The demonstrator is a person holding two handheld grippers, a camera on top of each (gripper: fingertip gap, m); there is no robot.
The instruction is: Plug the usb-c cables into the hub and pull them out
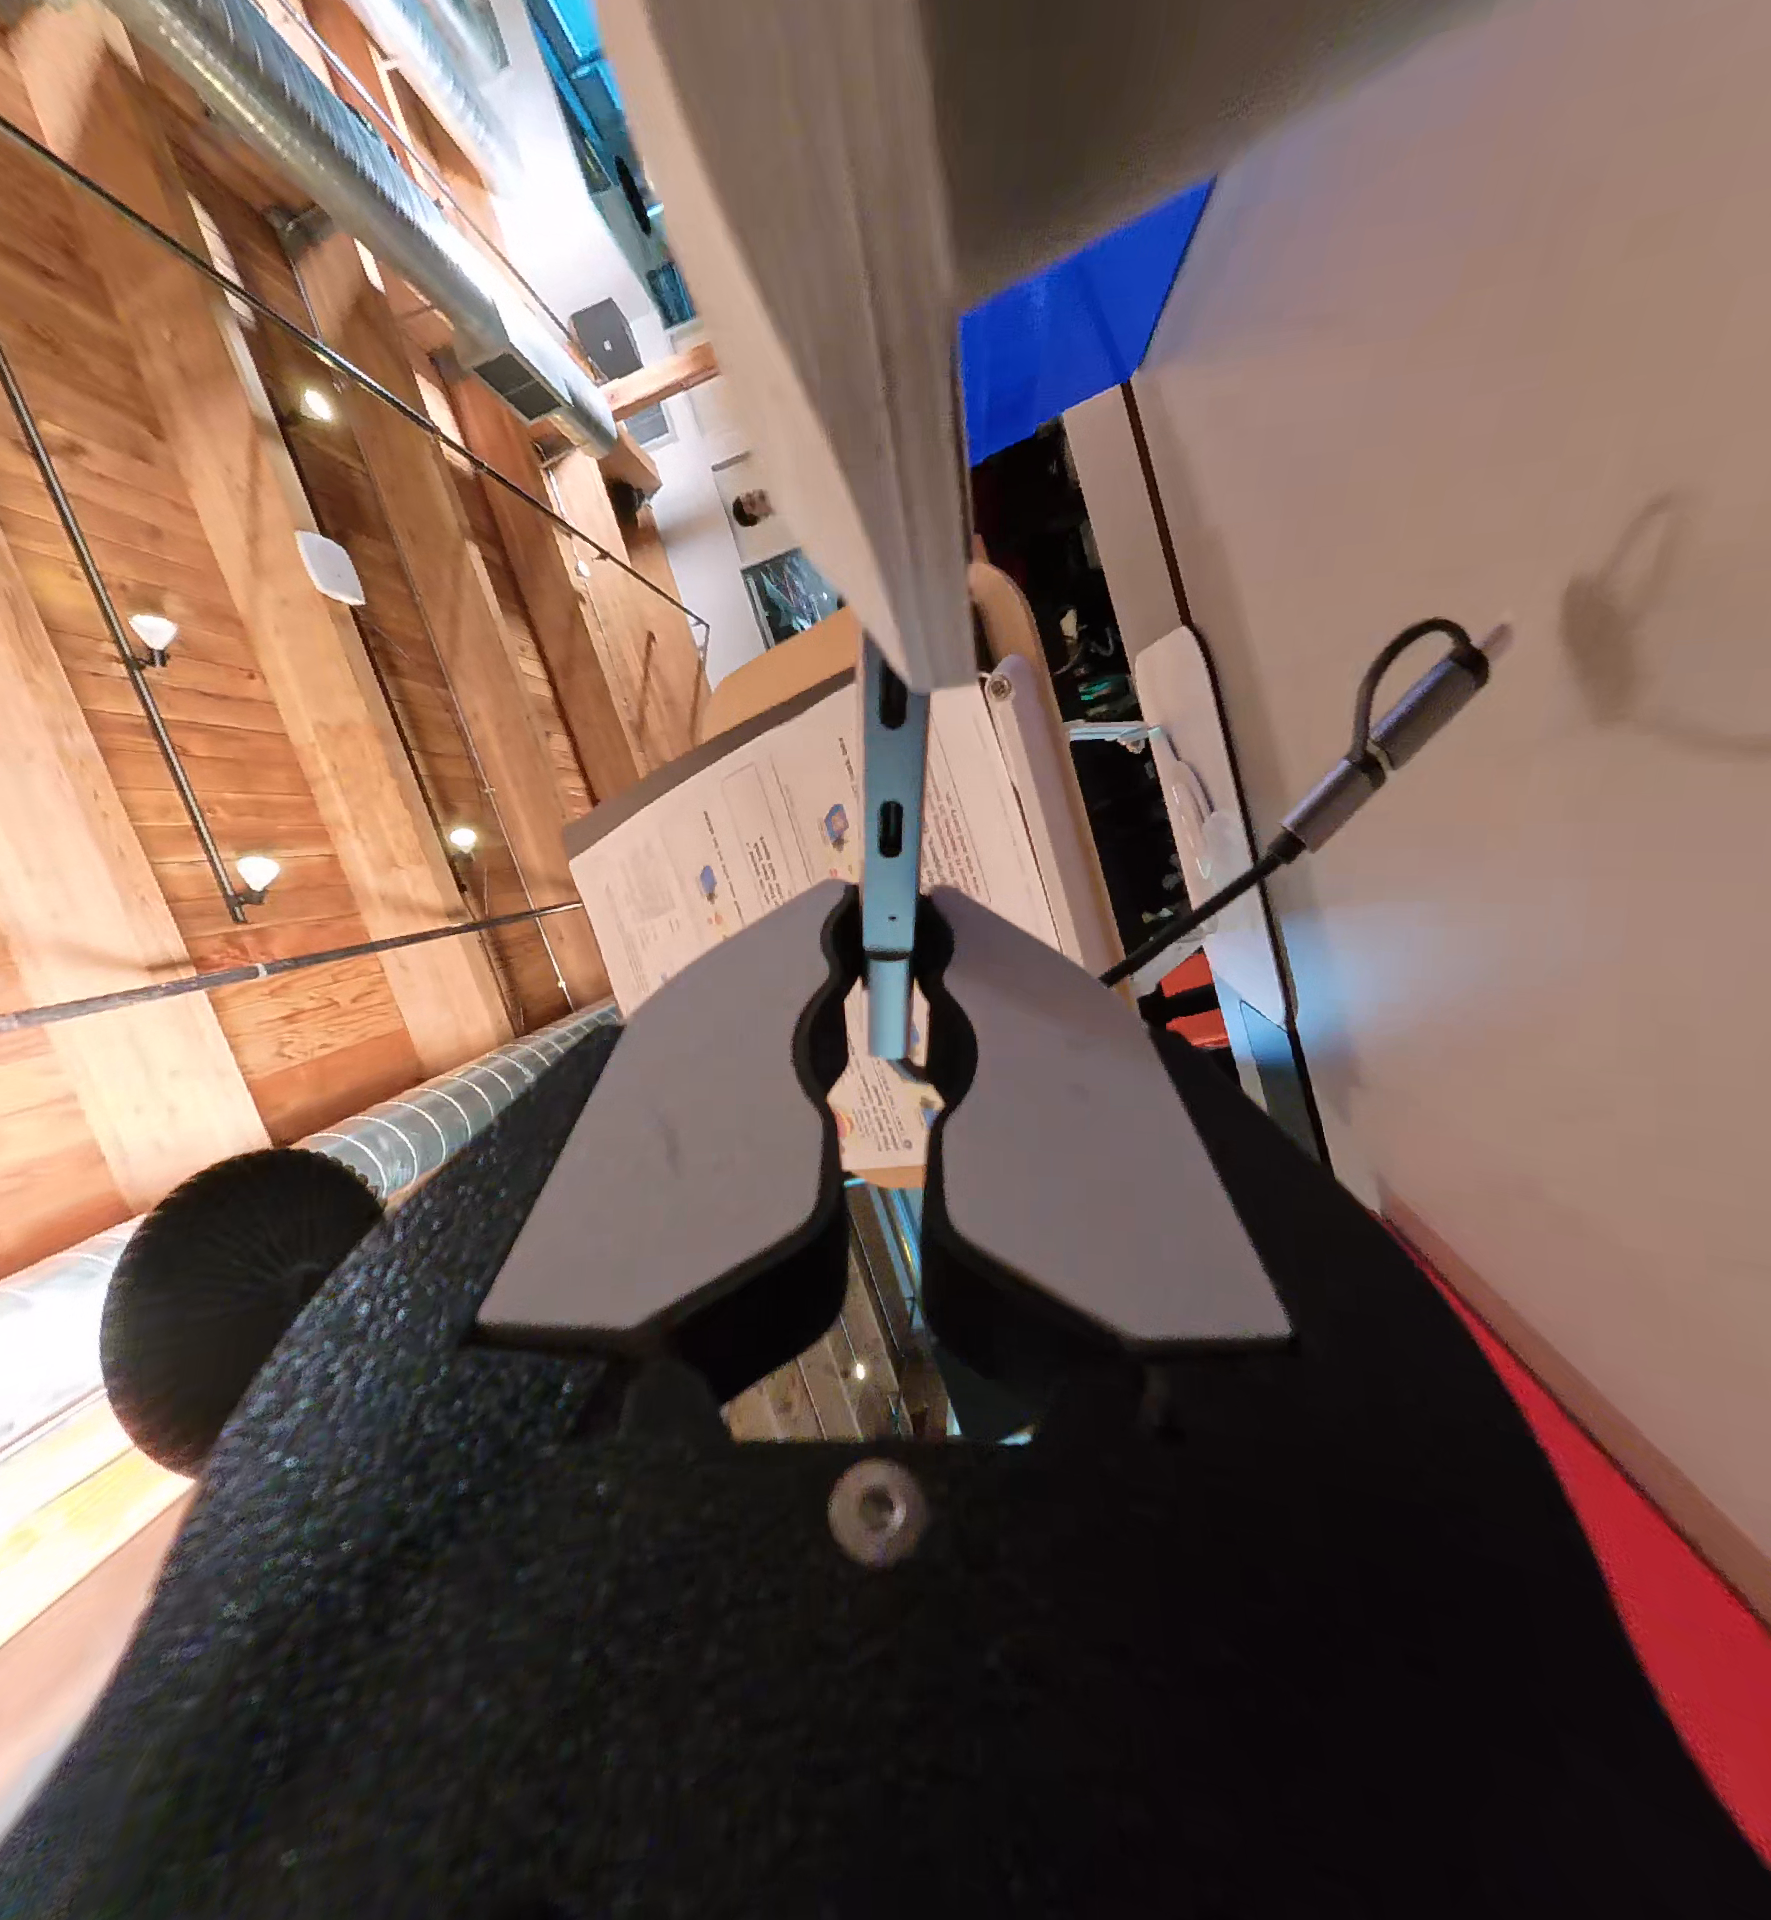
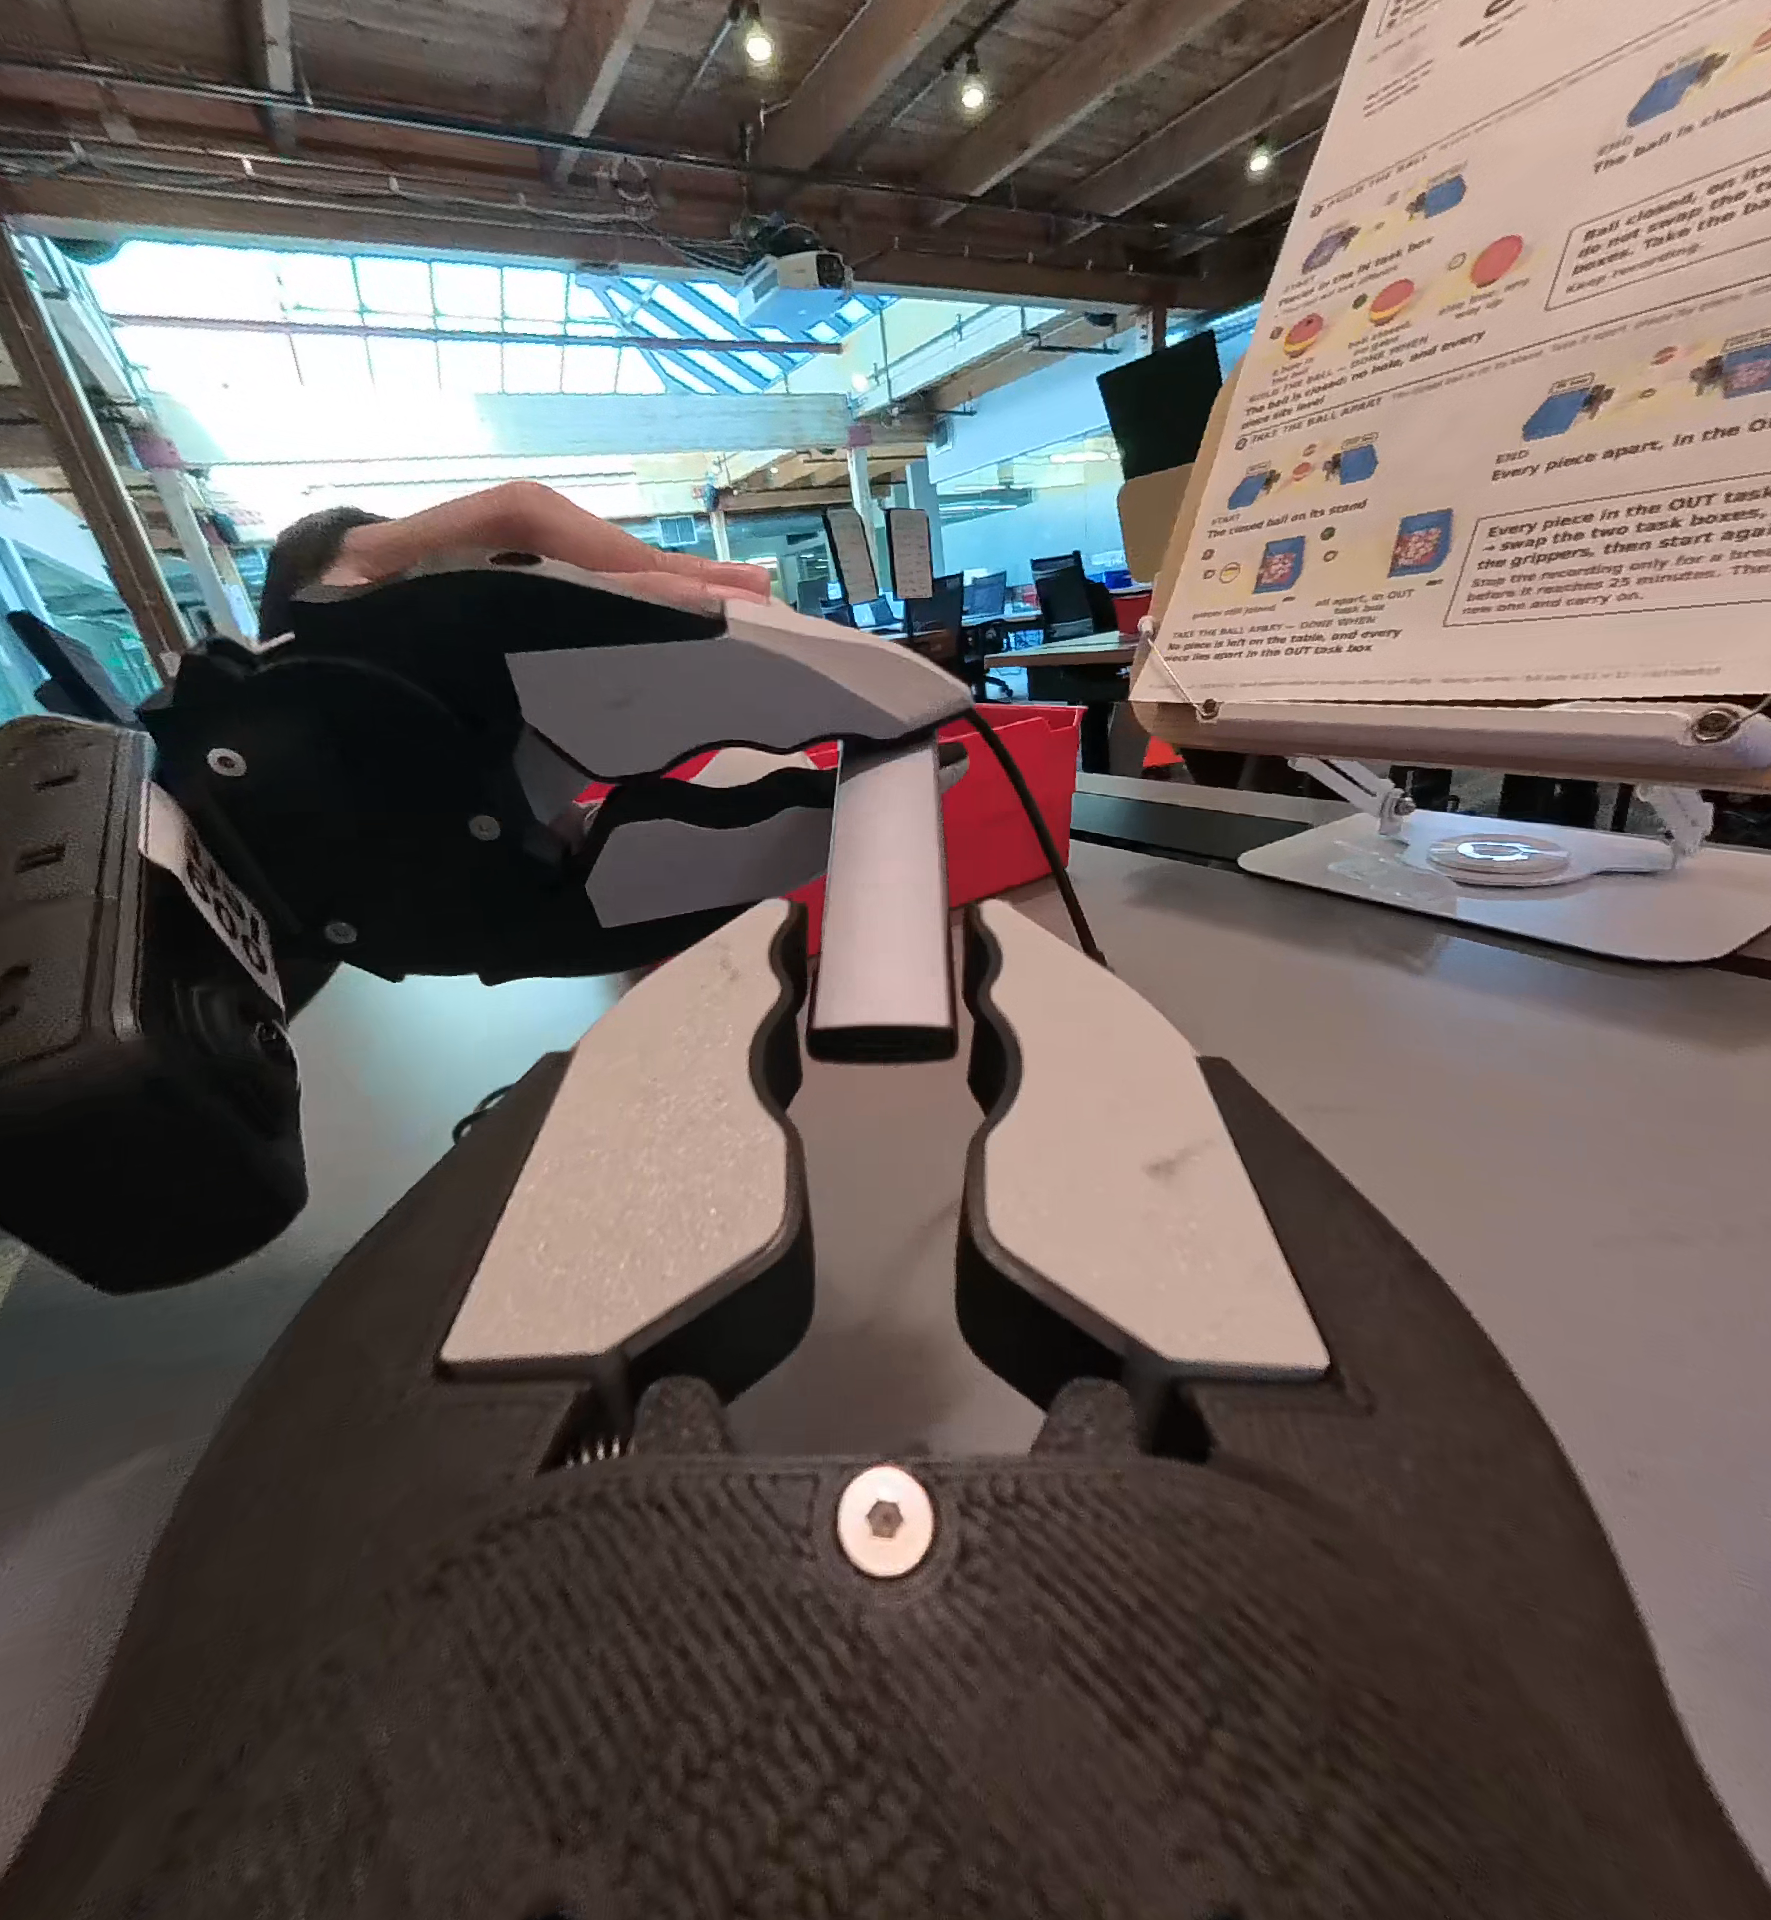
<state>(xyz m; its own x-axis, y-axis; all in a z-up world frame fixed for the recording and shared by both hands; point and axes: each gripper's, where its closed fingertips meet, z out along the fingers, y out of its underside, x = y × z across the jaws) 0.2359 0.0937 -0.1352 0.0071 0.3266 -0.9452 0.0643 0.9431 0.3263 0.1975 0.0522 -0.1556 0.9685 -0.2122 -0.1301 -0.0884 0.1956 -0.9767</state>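
Both claws grip one hub above the table.

The hub [image 2: 883, 914] is a slim, silver-grey bar with rounded edges; its narrow side shows two slot ports in the left wrist view. The left claw [image 1: 889, 940] pinches one end, the right claw [image 2: 883, 935] the other, each closed narrow on it. A grey cable [image 1: 1380, 753] with a looped adapter lies on the table [image 1: 1587, 935], well apart.

Around me a timber ceiling [image 2: 964, 125] with small spotlights [image 2: 972, 94], a bright skylight [image 2: 424, 322] ahead, a silver duct [image 1: 393, 208] along the planks, my grey table [image 2: 1535, 1195], a red bin [image 2: 1016, 790], office chairs [image 2: 1057, 592] far behind.
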